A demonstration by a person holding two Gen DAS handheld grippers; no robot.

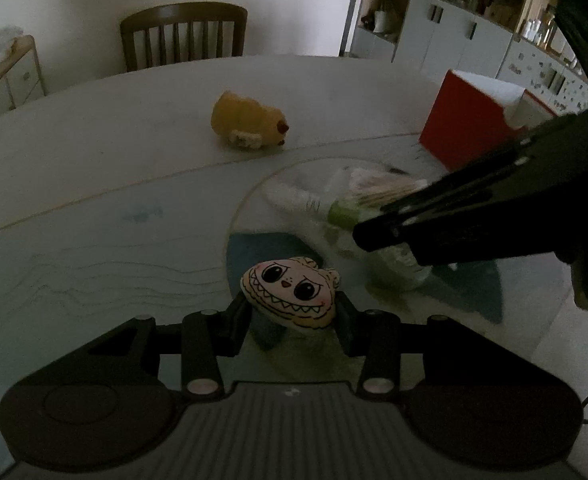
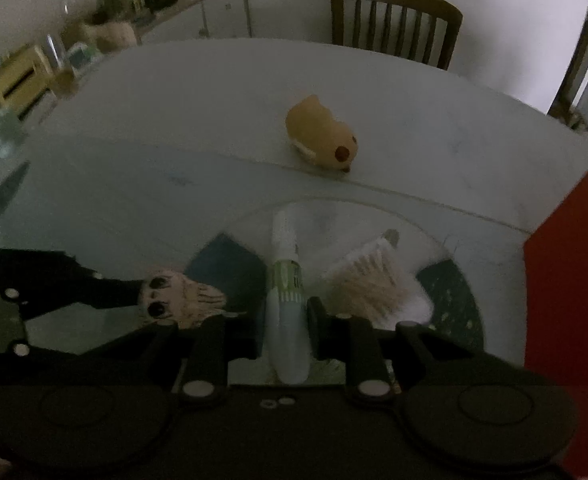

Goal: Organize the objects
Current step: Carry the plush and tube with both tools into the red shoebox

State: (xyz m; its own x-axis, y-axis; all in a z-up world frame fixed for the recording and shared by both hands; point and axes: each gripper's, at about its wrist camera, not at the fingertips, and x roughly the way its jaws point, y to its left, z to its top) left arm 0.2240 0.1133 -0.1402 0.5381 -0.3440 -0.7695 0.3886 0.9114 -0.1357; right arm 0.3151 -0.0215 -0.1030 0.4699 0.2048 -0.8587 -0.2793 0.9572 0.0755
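Cream-coloured soft plush toy with a printed grinning face (image 1: pixel 290 294) sits clamped between the two black fingers of the left gripper (image 1: pixel 292 316), low over the pale glass-topped table (image 1: pixel 94 168). The right gripper (image 2: pixel 286 330) is closed on the body of a smooth white-and-green plastic tube (image 2: pixel 287 308), which lies lengthwise, cap pointing to the far side, on a round clear glass tray (image 2: pixel 374 208). Right of the tube lies a clear packet of pale wooden sticks (image 2: pixel 368 280). Farther off, a fuzzy yellow plush animal (image 1: pixel 248 122) rests on the table, and a red-and-white cardboard box (image 1: pixel 470 120) stands at the far right. Both grips look centred; judged from this, each lift goes best straight up and slowly, since the rounded tube could slip and the plush compresses under pressure. The box seems a likely destination, though this cannot be confirmed.
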